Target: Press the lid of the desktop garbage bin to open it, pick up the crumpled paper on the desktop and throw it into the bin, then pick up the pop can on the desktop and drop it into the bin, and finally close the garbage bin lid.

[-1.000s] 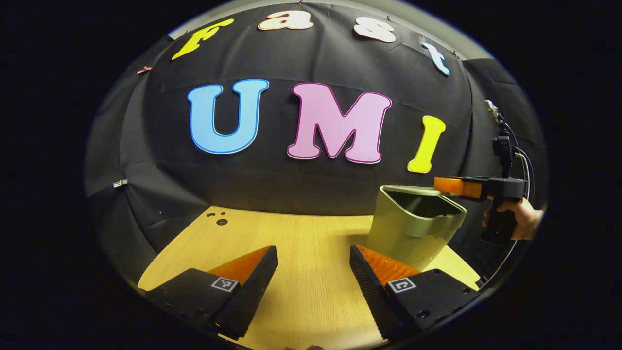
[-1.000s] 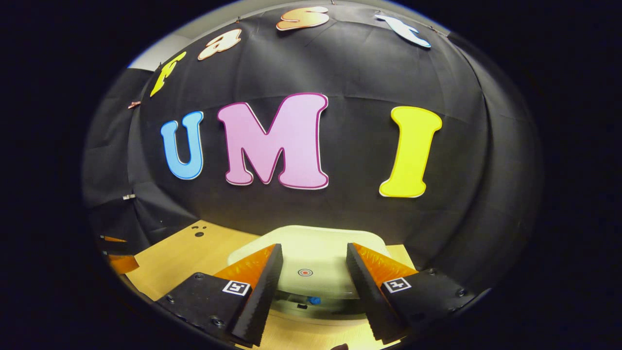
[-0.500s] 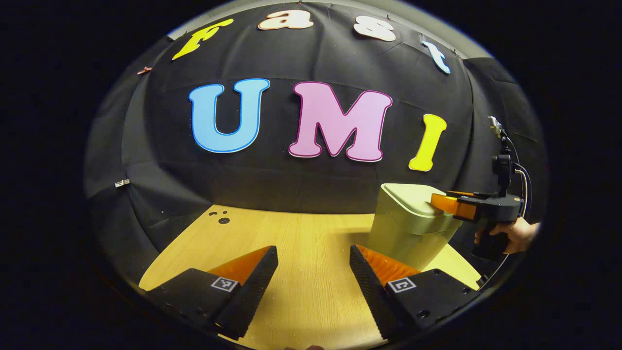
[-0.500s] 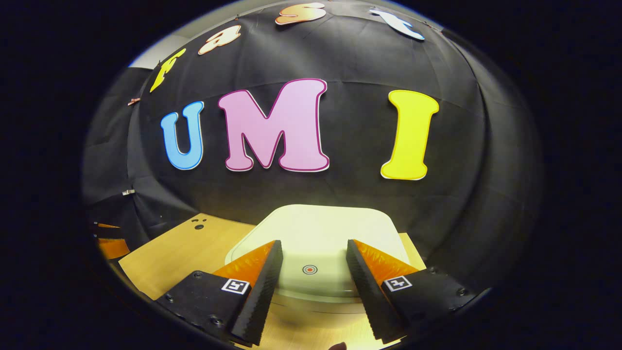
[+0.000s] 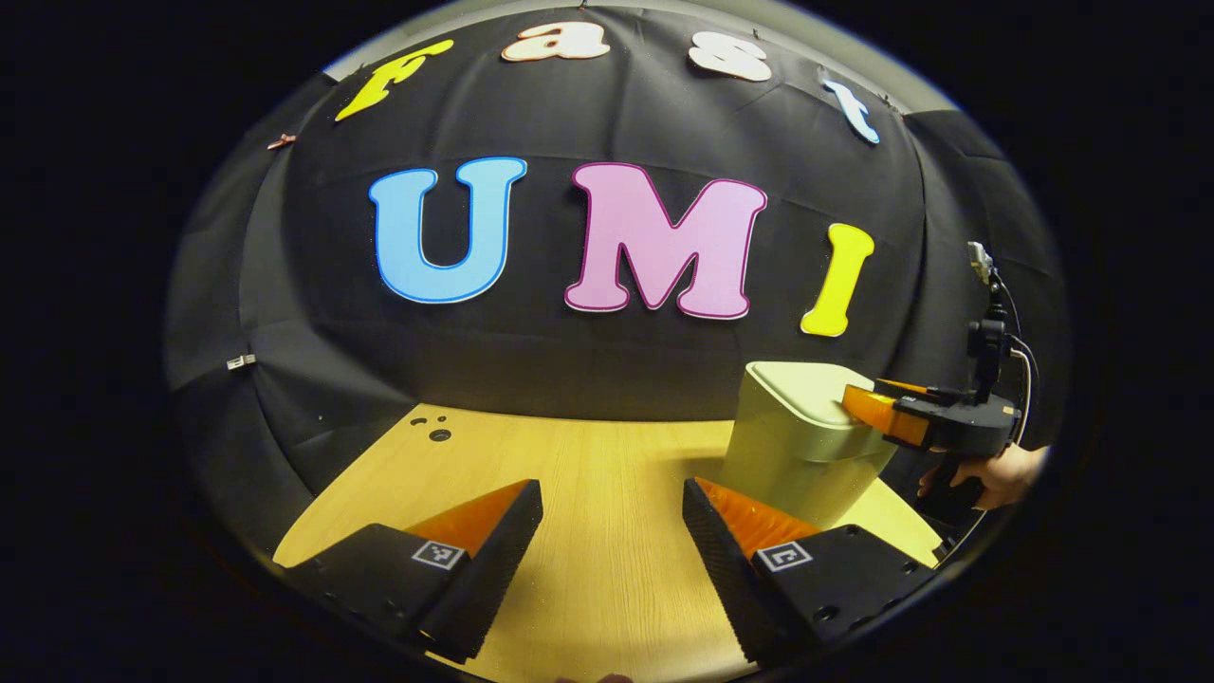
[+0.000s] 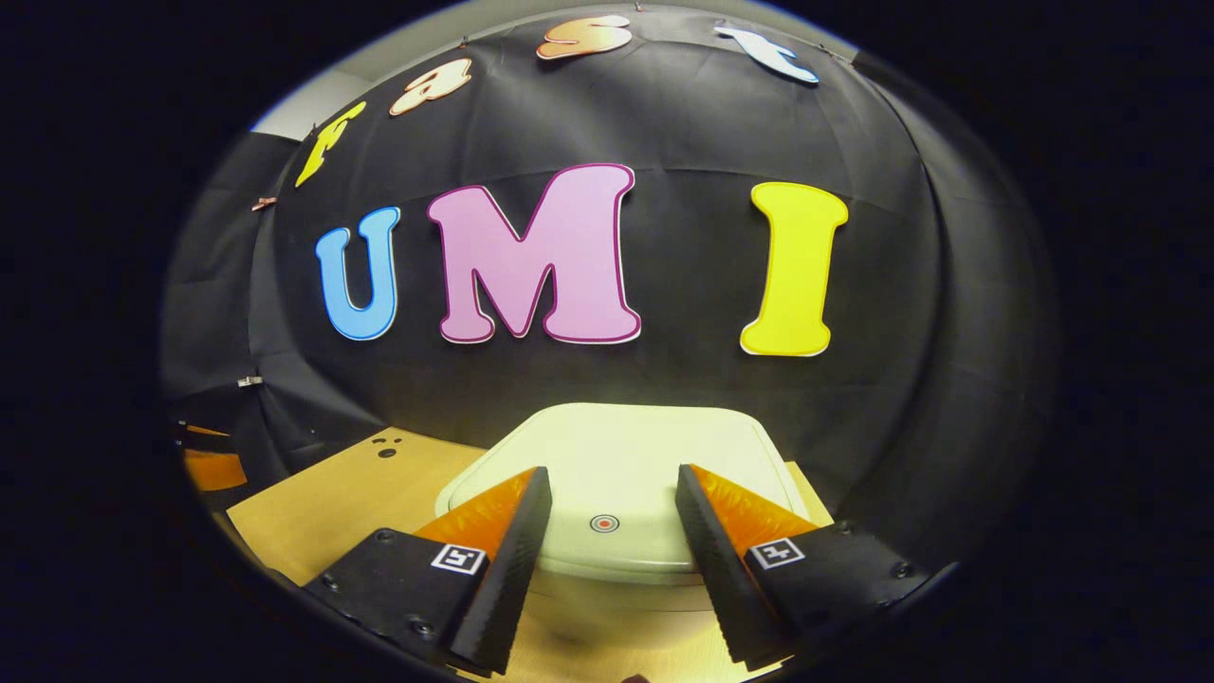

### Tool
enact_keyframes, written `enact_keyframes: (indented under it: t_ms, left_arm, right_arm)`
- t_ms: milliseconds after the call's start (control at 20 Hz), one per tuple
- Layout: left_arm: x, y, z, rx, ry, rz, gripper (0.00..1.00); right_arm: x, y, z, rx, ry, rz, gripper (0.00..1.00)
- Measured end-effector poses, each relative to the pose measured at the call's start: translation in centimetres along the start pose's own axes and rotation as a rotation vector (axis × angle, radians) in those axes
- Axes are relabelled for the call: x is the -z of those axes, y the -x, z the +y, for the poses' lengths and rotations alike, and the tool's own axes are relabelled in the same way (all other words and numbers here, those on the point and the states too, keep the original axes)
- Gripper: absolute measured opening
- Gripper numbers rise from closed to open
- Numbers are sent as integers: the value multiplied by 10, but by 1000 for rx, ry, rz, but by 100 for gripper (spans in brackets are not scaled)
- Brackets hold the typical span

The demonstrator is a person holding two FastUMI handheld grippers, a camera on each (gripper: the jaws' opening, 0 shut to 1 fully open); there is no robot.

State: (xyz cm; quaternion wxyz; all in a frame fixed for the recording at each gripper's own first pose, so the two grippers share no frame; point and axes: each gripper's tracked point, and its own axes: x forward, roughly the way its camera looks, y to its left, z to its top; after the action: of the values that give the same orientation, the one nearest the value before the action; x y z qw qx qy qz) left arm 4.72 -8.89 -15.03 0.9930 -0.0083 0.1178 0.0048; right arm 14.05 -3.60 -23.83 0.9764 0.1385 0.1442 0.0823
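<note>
The pale green plastic desktop garbage bin (image 5: 806, 446) stands on the light wooden surface (image 5: 588, 493), close to the black cloth wall (image 5: 531, 360) at the far right of the left gripper view. Its flat, rounded-rectangular lid (image 6: 616, 455) lies closed and level on the bin body. A small red and white ring mark (image 6: 604, 523) sits near the front edge of the lid, seen in the right gripper view.

Your right gripper (image 6: 607, 531) is over the front of that lid, with its fingers spread wide apart and nothing held between them. The ring mark shows in the gap between the two fingers. In the left gripper view the same right gripper (image 5: 868, 406) reaches in from the right with its tip at the lid's near edge; whether it presses on the lid or sits just above it cannot be told. The hand (image 5: 996, 474) holding it shows at the right edge of that view.

Your left gripper (image 5: 612, 503) is low over the bare wood, well to the left of the bin. Its fingers stand wide apart and grip nothing. In the right gripper view it appears only as a sliver at the far left edge (image 6: 209, 465).

A few small dark holes (image 5: 432, 427) mark the far left corner of the surface.
</note>
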Motion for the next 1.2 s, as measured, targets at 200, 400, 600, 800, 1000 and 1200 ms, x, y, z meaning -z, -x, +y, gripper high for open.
enact_keyframes:
  t_ms: [200, 400, 600, 800, 1000, 1200]
  left_arm:
    - [-5, 0, -2, 10, 1, -11, 96]
    - [-10, 2, -2, 16, -11, -24, 96]
    - [-12, 4, 1, 18, -3, -29, 96]
    - [-14, 4, 1, 30, -6, -34, 96]
    - [-18, 5, 0, 56, -10, -46, 96]
    - [-23, 9, -1, 87, -19, -64, 96]
  right_arm:
    - [-5, 0, 0, 6, -14, 2, 84]
    - [-12, 3, 7, 9, -23, 15, 84]
    - [-19, 17, 13, 3, -23, 1, 84]
    - [-16, 39, 28, -16, -13, -4, 84]
    - [-10, 69, 48, -31, -12, 8, 84]
    - [-14, 95, 69, -36, -7, 8, 84]
